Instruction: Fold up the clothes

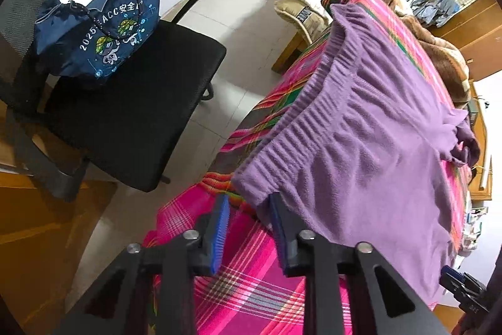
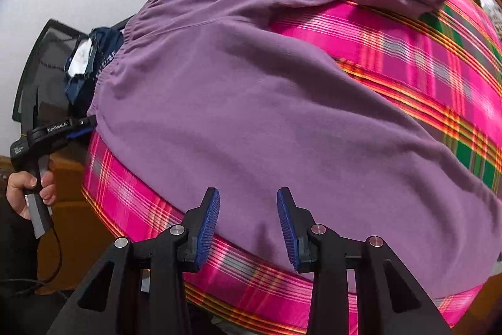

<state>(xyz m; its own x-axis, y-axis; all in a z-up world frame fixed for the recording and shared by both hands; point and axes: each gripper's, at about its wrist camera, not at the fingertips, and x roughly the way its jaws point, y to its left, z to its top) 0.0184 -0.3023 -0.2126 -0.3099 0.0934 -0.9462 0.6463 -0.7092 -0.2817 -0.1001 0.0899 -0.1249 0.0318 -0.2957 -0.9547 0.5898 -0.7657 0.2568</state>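
Between left gripper (image 1: 248, 211) pads: gap, jaws spread, nothing pinched; corner of purple fleece garment (image 1: 360, 127) lies just by right-hand pad, at waistband end. Right gripper (image 2: 248, 209) jaws likewise spread, hovering over garment's near edge, fabric showing between pads, not clamped. Garment spread flat across pink plaid sheet (image 2: 423, 58), gathered waistband toward bed edge, one leg end bunched at far side. Person's hand (image 2: 29, 187) grips left tool's handle. Beyond bed edge: black office chair (image 1: 135, 112), navy drawstring bag (image 1: 100, 18) on seat.
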